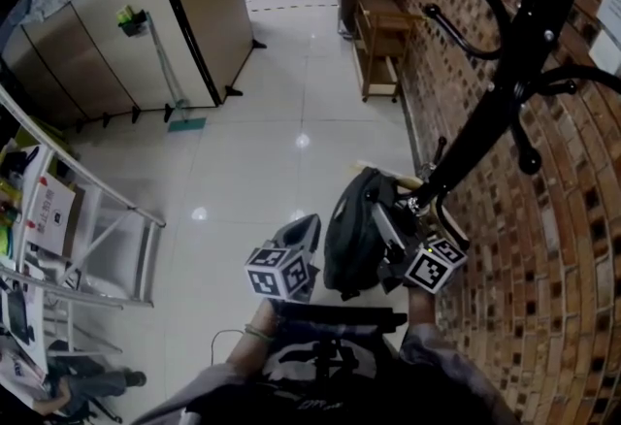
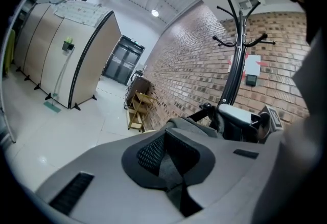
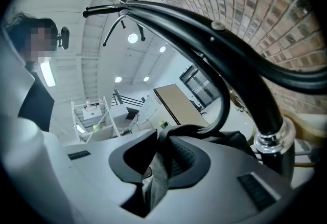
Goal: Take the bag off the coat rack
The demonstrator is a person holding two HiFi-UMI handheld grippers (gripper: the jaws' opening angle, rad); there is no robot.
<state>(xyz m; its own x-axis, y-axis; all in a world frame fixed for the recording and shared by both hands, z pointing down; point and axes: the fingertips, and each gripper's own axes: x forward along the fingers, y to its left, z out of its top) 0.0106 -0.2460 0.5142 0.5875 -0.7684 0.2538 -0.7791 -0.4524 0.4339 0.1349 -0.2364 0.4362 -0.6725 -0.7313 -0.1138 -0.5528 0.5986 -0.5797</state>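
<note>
A dark bag (image 1: 351,234) hangs low on the black coat rack (image 1: 505,74) beside the brick wall. My right gripper (image 1: 392,215) reaches in from the right at the bag's top. In the right gripper view its jaws (image 3: 162,159) are pressed on a grey strap (image 3: 157,177) of the bag, which runs up to a curved black hook (image 3: 223,108) on the rack's pole (image 3: 240,59). My left gripper (image 1: 309,221) hovers just left of the bag without touching it. Its jaws (image 2: 171,161) stand together with nothing between them, and the bag's top (image 2: 190,123) shows beyond them.
The brick wall (image 1: 543,248) runs along the right, with a wooden shelf unit (image 1: 383,40) farther back. Beige folding partitions (image 1: 146,25) and a mop (image 1: 170,83) stand at the far left. A metal rack (image 1: 87,239) with boxes is at the near left. White tiled floor (image 1: 262,151) lies between.
</note>
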